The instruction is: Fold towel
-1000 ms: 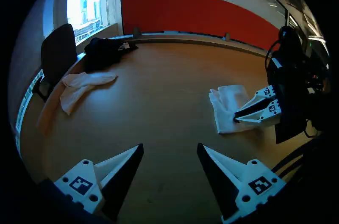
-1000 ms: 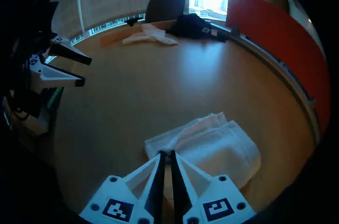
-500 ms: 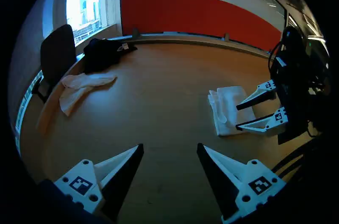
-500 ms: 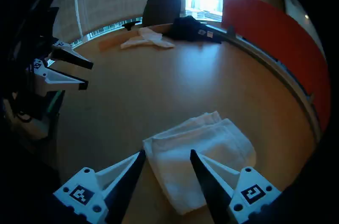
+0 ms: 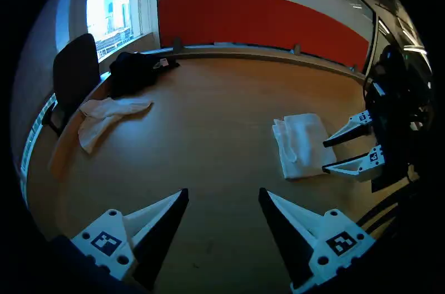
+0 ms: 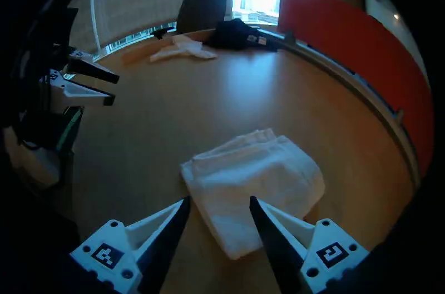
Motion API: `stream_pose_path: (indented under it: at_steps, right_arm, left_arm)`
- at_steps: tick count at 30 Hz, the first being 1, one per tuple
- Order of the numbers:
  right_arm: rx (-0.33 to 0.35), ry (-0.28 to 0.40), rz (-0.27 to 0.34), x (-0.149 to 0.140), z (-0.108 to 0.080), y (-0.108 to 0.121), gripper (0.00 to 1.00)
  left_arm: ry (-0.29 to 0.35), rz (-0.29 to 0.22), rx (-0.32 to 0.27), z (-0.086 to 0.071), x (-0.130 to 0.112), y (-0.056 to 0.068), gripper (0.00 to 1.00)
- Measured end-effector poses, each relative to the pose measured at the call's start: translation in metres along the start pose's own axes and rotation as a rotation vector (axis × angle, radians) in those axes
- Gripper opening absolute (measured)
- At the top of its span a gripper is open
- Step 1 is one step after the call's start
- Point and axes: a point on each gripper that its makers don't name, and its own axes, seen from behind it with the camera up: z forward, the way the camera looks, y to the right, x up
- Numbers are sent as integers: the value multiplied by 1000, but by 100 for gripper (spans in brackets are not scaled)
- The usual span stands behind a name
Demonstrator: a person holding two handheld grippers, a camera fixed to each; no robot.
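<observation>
While the right gripper (image 6: 218, 200) is held spread and empty, the limp, light towel (image 6: 256, 169) ahead is best pinched at a corner.

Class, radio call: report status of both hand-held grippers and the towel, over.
Left hand-held gripper open, over bare table. Right hand-held gripper open at edge of folded white towel. Crumpled cloth, dark bundle far off.
</observation>
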Motion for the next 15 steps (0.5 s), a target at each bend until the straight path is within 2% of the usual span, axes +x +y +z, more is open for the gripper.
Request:
stream_pose_path:
  at_steps: [9, 15]
  right_arm:
    - [-44, -24, 46, -31, -17, 9, 82]
    - [-61, -32, 60, -40, -23, 13, 80]
  left_arm:
    - [5, 9, -8, 0, 2, 5, 94]
    - [4, 12, -9, 0, 1, 4, 94]
